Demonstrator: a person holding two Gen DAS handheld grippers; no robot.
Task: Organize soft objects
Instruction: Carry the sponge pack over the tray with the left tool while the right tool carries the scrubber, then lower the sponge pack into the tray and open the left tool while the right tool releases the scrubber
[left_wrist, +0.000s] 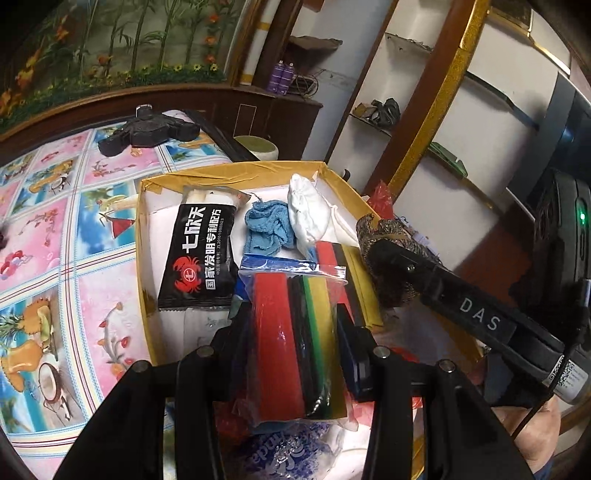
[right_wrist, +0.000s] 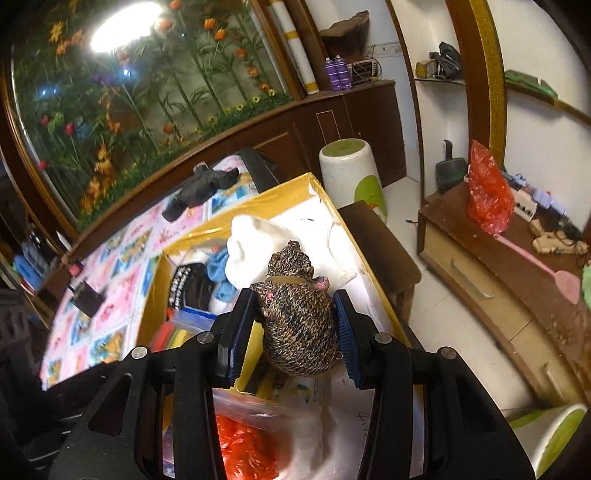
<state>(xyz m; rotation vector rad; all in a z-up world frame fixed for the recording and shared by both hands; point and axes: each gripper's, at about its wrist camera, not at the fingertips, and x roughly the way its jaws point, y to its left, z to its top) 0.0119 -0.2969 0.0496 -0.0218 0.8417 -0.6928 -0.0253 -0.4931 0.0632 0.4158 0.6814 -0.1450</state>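
Left tool clamps a bagged sponge pack; right tool clamps knitted bundle, hiding its sides.

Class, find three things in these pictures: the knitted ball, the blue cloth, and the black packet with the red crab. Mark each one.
knitted ball (right_wrist: 301, 325): right wrist view, middle of its speckled yarn body.
blue cloth (left_wrist: 269, 229): left wrist view, centre of the crumpled folds.
black packet (left_wrist: 197, 258): left wrist view, printed face above the crab.
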